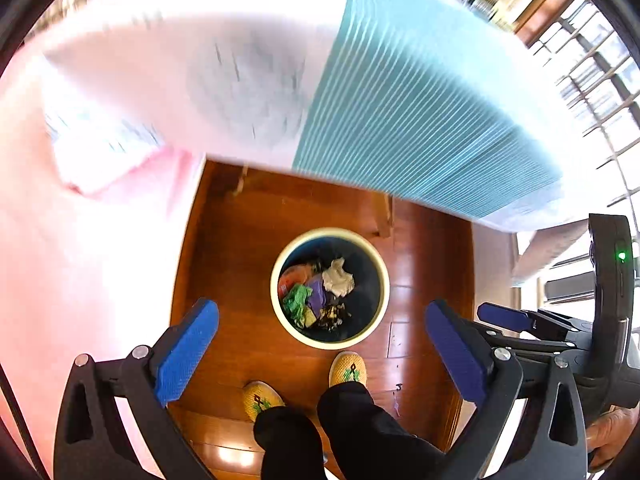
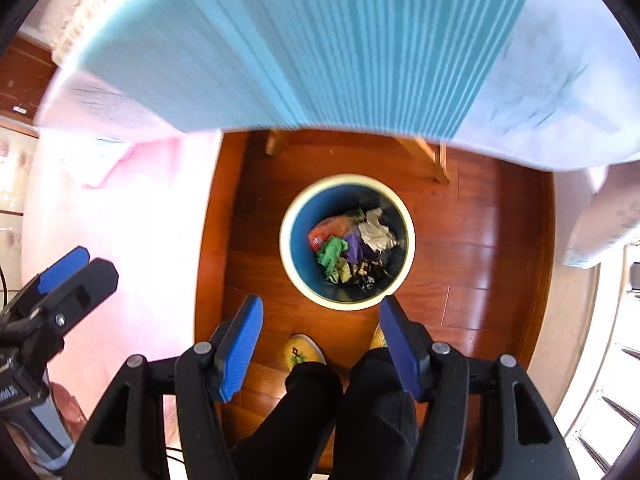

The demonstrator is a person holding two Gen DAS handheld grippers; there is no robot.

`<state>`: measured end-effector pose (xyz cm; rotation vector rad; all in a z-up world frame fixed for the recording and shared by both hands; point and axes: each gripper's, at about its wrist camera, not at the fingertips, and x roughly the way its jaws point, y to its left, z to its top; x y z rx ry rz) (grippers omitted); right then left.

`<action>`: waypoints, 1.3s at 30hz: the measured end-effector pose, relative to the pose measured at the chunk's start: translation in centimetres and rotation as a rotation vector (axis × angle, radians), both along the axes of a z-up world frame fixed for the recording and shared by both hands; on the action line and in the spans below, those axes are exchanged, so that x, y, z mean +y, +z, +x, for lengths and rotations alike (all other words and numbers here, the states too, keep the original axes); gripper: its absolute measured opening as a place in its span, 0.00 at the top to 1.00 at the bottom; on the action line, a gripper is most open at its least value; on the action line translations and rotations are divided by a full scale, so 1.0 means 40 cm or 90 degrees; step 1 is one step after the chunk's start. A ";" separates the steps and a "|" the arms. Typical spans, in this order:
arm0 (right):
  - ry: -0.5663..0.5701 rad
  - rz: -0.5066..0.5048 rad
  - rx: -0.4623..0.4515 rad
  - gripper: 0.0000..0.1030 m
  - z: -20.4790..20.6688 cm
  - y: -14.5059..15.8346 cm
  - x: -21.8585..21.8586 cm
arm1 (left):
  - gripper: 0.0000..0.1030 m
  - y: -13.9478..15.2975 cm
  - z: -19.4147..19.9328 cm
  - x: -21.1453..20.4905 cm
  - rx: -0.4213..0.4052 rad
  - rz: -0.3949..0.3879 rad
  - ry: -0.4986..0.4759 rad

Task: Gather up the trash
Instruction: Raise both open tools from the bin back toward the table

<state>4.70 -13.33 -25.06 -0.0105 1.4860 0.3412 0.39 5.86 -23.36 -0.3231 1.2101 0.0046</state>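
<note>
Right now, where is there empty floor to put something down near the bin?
Bare wood floor lies right of the bin, out to the white edge. A narrower strip lies left, beside the pink cloth. In front it is crowded by the slippers; inside, crumpled trash.

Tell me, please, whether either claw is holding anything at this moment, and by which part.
Nothing is held: the left claw and right claw both stand open and empty above the trash bin.
</note>
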 end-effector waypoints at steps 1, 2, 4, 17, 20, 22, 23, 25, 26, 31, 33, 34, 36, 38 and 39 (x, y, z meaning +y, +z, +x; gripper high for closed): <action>0.001 0.003 -0.010 0.41 -0.008 0.039 0.004 | 0.01 0.040 -0.008 0.004 -0.015 0.005 -0.002; 0.002 0.008 -0.020 0.41 -0.014 0.073 0.007 | 0.01 0.085 -0.018 0.009 -0.032 0.011 -0.004; 0.002 0.016 -0.047 0.41 -0.025 0.146 0.014 | 0.01 0.170 -0.037 0.018 -0.068 0.023 -0.003; -0.050 0.048 -0.253 0.41 -0.035 0.526 0.024 | 0.01 0.565 -0.062 0.062 -0.226 0.091 -0.027; -0.067 0.058 -0.297 0.41 -0.030 0.583 0.025 | 0.01 0.630 -0.054 0.079 -0.242 0.094 -0.034; -0.076 0.062 -0.320 0.41 -0.030 0.624 0.023 | 0.01 0.658 -0.045 0.086 -0.250 0.099 -0.033; -0.079 0.064 -0.329 0.41 -0.028 0.640 0.022 | 0.01 0.671 -0.037 0.090 -0.255 0.101 -0.035; -0.084 0.063 -0.345 0.41 -0.025 0.665 0.022 | 0.01 0.689 -0.021 0.093 -0.262 0.111 -0.037; -0.086 0.063 -0.352 0.41 -0.023 0.677 0.019 | 0.01 0.699 -0.013 0.095 -0.264 0.115 -0.038; -0.084 0.050 -0.374 0.41 -0.003 0.704 0.009 | 0.01 0.728 0.039 0.095 -0.263 0.113 -0.046; -0.083 0.047 -0.376 0.41 0.019 0.705 0.000 | 0.02 0.728 0.068 0.093 -0.256 0.113 -0.045; -0.084 0.045 -0.376 0.41 0.031 0.705 -0.005 | 0.02 0.725 0.080 0.093 -0.253 0.112 -0.045; -0.085 0.048 -0.377 0.41 0.068 0.702 -0.018 | 0.03 0.719 0.115 0.091 -0.243 0.111 -0.043; -0.084 0.050 -0.375 0.41 0.111 0.696 -0.032 | 0.03 0.710 0.149 0.088 -0.233 0.113 -0.040; -0.082 0.052 -0.375 0.41 0.140 0.693 -0.041 | 0.03 0.704 0.172 0.085 -0.227 0.113 -0.040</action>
